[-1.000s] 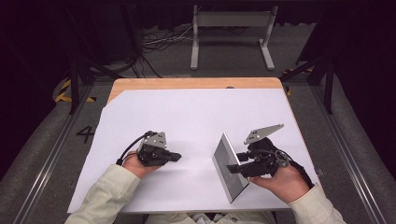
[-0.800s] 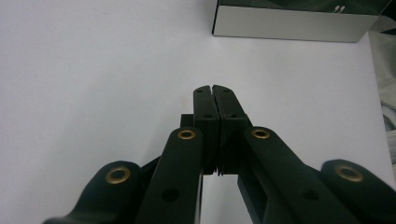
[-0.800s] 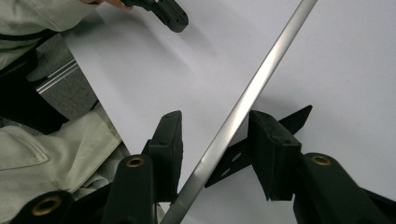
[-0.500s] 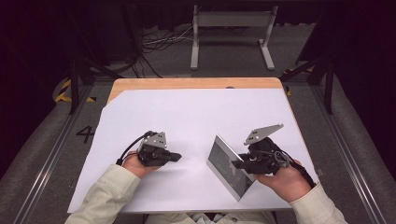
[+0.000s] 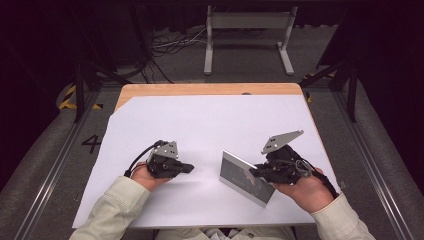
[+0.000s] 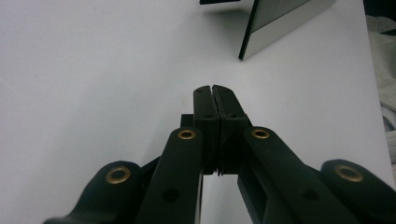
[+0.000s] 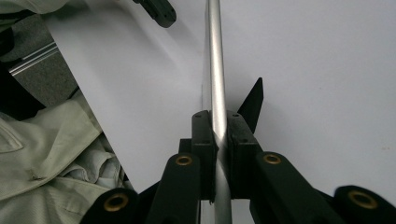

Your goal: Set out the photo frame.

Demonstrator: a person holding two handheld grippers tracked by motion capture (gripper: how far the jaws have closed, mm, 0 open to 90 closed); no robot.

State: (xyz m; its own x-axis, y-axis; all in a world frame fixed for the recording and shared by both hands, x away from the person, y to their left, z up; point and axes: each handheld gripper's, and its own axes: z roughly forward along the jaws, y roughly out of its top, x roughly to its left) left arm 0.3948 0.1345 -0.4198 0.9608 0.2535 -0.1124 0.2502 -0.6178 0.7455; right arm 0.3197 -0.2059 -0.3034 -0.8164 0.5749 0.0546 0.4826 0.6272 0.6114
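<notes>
A flat silver picture frame (image 5: 240,176) stands tilted on the white sheet (image 5: 210,125), right of the middle. In the right gripper view its thin silver edge (image 7: 215,70) runs up between my jaws, with its black back stand (image 7: 252,105) to the right. My right gripper (image 5: 255,172) (image 7: 217,122) has just been closing, and its pads now press on that edge. My left gripper (image 5: 189,168) (image 6: 214,91) rests on the sheet to the left, shut on nothing. The frame (image 6: 280,23) lies ahead of it, apart.
The white sheet covers a wooden table (image 5: 200,89), whose bare strip shows at the far edge. A grey metal stand (image 5: 247,30) and cables (image 5: 165,47) sit on the floor beyond. Pale sleeves (image 5: 115,207) come in at the near edge.
The right jaws have closed onto the frame's edge. The frame has swung, so its face now shows broader to the high view. The left hand has kept still.
</notes>
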